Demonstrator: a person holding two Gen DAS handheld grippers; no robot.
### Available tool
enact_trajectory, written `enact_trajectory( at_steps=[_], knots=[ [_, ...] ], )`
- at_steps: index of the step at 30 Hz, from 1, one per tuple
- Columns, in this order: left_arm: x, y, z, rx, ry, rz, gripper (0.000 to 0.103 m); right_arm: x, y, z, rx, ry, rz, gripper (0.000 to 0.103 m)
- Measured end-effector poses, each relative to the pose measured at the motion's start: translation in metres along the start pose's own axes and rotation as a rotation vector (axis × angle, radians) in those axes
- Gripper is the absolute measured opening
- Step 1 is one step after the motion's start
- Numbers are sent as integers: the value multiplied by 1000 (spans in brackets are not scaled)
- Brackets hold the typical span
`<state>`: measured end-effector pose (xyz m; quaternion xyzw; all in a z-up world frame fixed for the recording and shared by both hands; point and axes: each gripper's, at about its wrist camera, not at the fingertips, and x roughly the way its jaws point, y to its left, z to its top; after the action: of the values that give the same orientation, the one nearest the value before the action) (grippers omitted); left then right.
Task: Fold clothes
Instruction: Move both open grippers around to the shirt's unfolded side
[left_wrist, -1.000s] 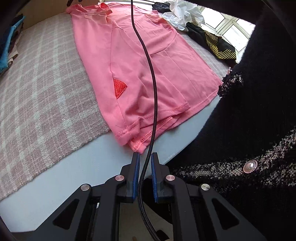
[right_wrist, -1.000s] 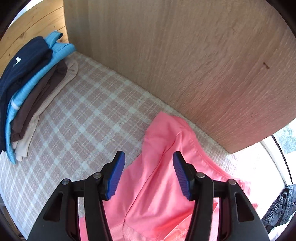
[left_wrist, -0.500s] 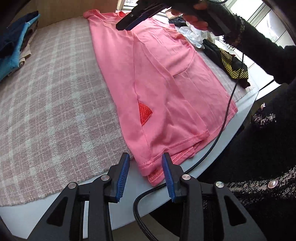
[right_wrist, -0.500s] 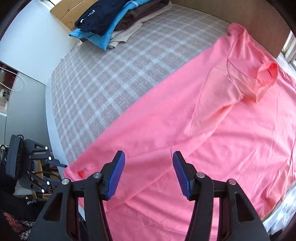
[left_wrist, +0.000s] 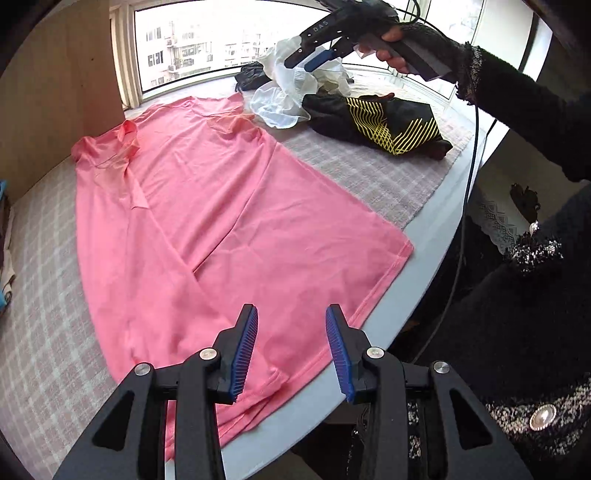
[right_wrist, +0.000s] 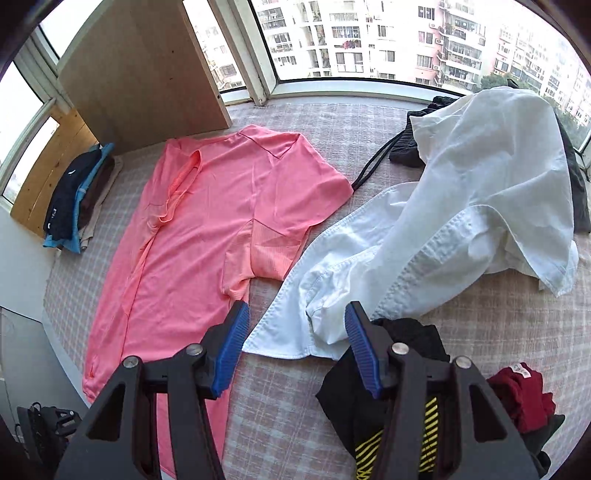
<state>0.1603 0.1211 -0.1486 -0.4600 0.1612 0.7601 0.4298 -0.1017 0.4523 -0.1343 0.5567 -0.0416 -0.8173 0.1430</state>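
A pink T-shirt (left_wrist: 221, 229) lies flat on the checked cloth, its collar towards the window and its left side folded inwards. My left gripper (left_wrist: 291, 314) hovers over the shirt's hem near the table edge. Its jaws are opening and hold nothing. In the right wrist view the same pink T-shirt (right_wrist: 203, 229) lies at the left with one sleeve spread out. My right gripper (right_wrist: 297, 314) stands open above the edge of a crumpled white shirt (right_wrist: 461, 206), holding nothing. That right gripper (left_wrist: 321, 55) shows, held in a hand, at the top of the left wrist view.
A black and yellow garment (left_wrist: 388, 125) and a dark red one (right_wrist: 517, 391) lie at the right. Folded clothes (right_wrist: 74, 199) are stacked beside a wooden panel (right_wrist: 140, 74). A cable (left_wrist: 469, 206) hangs past the table edge (left_wrist: 424, 258), next to a person in a black cardigan.
My left gripper has opened and moved from the table edge to above the shirt's hem. My right gripper swung from the shirt's collar across to the pile of loose clothes.
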Motion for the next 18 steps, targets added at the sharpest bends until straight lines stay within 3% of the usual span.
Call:
enact_trajectory(
  at_steps=[3,9,13,16,18],
  knots=[
    [37,-43,22,11,-1,-33,37,26,-19,39,-37,18,13,53],
    [90,-103,43,-3,74,14,37,112,-45,108,-54,78,-37,53],
    [103,-105,53,-73,93,95,38,148,-45,115,-101,140,-40,53],
    [105,-103,56,-134,91,104,39,154,-36,109,-183,149,-44,53],
    [106,-104,57,-137,101,116,42,154,-31,107,-222,164,-63,44]
  ],
)
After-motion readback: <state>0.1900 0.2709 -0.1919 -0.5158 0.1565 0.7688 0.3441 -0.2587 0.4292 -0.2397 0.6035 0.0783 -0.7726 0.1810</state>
